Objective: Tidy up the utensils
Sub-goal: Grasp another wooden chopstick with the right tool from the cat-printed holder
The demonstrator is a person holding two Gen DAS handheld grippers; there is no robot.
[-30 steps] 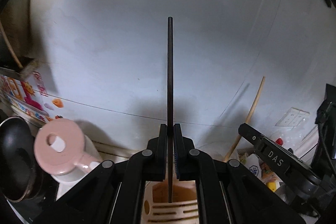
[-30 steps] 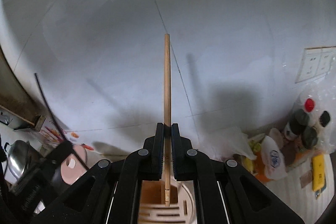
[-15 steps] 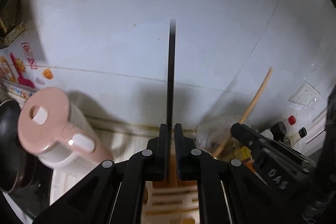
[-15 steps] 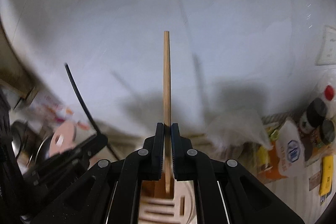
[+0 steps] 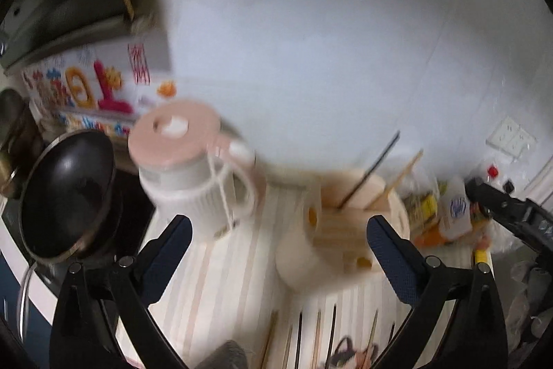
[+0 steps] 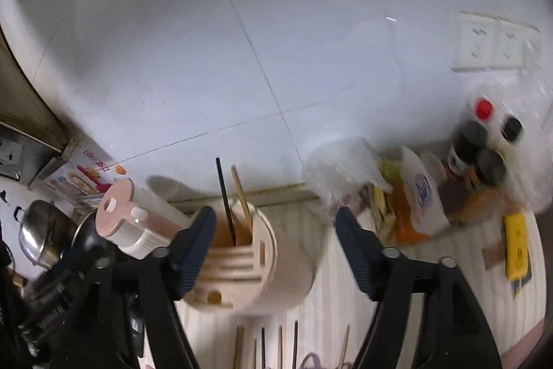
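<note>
A cream utensil holder (image 5: pixel 331 241) (image 6: pixel 255 265) stands on the striped counter. A black chopstick (image 5: pixel 369 173) (image 6: pixel 226 201) and a wooden chopstick (image 5: pixel 401 175) (image 6: pixel 242 199) stand slanted in its back compartment. My left gripper (image 5: pixel 280 251) is open and empty, in front of the holder. My right gripper (image 6: pixel 274 237) is open and empty, straddling the holder's front. Several black and wooden chopsticks (image 5: pixel 321 334) (image 6: pixel 276 348) lie side by side on the counter below the holder.
A pink-lidded white jug (image 5: pixel 193 175) (image 6: pixel 128 227) stands left of the holder, with a black pan (image 5: pixel 65 196) and a steel pot (image 6: pixel 34 237) further left. Bottles and bags (image 6: pixel 449 196) (image 5: pixel 452 210) crowd the right. A tiled wall (image 6: pixel 276 40) rises behind.
Both grippers have opened and let go of their chopsticks, which now stand in the holder. Both grippers have drawn back and tilted down toward the counter.
</note>
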